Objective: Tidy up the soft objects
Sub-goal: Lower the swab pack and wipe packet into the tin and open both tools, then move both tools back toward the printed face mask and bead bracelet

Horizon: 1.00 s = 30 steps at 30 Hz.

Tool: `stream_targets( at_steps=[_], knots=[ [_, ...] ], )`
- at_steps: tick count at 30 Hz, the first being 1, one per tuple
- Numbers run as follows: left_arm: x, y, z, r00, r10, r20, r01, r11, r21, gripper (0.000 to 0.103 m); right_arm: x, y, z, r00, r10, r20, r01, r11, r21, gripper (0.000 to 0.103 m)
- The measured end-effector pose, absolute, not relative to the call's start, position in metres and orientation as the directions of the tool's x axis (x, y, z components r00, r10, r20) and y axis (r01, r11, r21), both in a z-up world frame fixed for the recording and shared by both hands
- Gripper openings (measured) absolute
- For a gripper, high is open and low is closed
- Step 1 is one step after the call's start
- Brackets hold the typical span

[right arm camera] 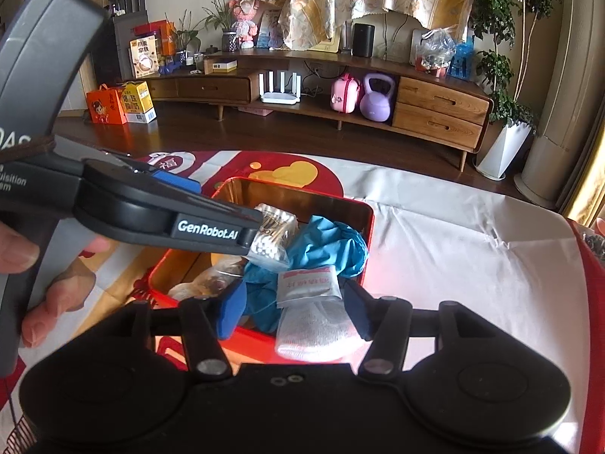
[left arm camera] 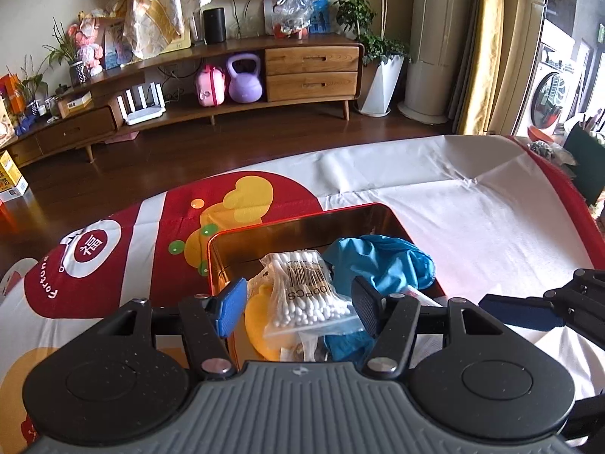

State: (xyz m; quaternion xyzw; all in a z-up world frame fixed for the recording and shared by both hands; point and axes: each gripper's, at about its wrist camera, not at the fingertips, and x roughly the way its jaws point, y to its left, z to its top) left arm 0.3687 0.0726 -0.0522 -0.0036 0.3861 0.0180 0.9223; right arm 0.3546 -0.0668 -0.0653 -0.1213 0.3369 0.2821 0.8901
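A red tin box (left arm camera: pixel 242 232) (right arm camera: pixel 363 208) sits on the tablecloth and holds soft items. In it lie a bag of cotton swabs (left arm camera: pixel 306 291) (right arm camera: pixel 270 242), a blue glove (left arm camera: pixel 382 261) (right arm camera: pixel 325 246) and a yellow piece (left arm camera: pixel 261 321). My left gripper (left arm camera: pixel 298 308) is open over the box, its jaws on either side of the swab bag. It also shows in the right wrist view (right arm camera: pixel 249 227). My right gripper (right arm camera: pixel 293 310) is open above the box's near edge, with a white sock (right arm camera: pixel 315 331) and a small white packet (right arm camera: pixel 308 283) between its jaws.
A red and white patterned cloth (left arm camera: pixel 435 204) covers the table. Beyond it is a wooden floor and a long wooden TV cabinet (left arm camera: pixel 310 68) with a purple kettlebell (left arm camera: pixel 244 79), a pink case and a router. A person's hand (right arm camera: pixel 22 257) holds the left gripper.
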Motion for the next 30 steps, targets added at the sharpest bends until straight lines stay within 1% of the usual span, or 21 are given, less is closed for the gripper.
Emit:
stream_targets(
  at_steps=[6,10,15,18,23,26,28,30],
  knots=[
    [0.338,0.067,-0.033,0.717,0.023,-0.696,-0.023,1.0,0.01,0.06,0.33,-0.075,-0.048,0.629,0.426,-0.651,-0.576,0.817,-0.022,0.059],
    [0.317,0.062,-0.024,0.725,0.015,-0.688,-0.014,1.0,0.008,0.06,0.319,-0.084,-0.039,0.626,0.436,-0.646,-0.571,0.821,0.0,0.062],
    [0.293,0.058,-0.018,0.73,0.004,-0.684,-0.008,1.0,-0.003,0.06,0.301,-0.094,-0.033,0.637,0.431,-0.639,-0.56,0.828,0.0,0.064],
    [0.28,0.055,-0.016,0.73,0.002,-0.684,-0.007,1.0,-0.004,0.06,0.291,-0.101,-0.032,0.633,0.434,-0.641,-0.555,0.832,0.014,0.071],
    [0.255,0.052,-0.016,0.728,-0.005,-0.685,-0.004,1.0,-0.012,0.06,0.273,-0.112,-0.031,0.638,0.434,-0.636,-0.545,0.838,0.024,0.072],
    [0.24,0.051,-0.017,0.729,-0.014,-0.685,0.001,1.0,-0.02,0.061,0.263,-0.119,-0.031,0.636,0.436,-0.637,-0.54,0.841,0.035,0.075],
    [0.23,0.051,-0.018,0.73,-0.02,-0.684,-0.004,0.999,-0.033,0.068,0.256,-0.123,-0.033,0.633,0.439,-0.637,-0.541,0.84,0.042,0.077],
    [0.22,0.052,-0.02,0.734,-0.026,-0.678,-0.009,0.999,-0.048,0.07,0.248,-0.127,-0.035,0.634,0.438,-0.637,-0.536,0.843,0.045,0.077]
  ],
)
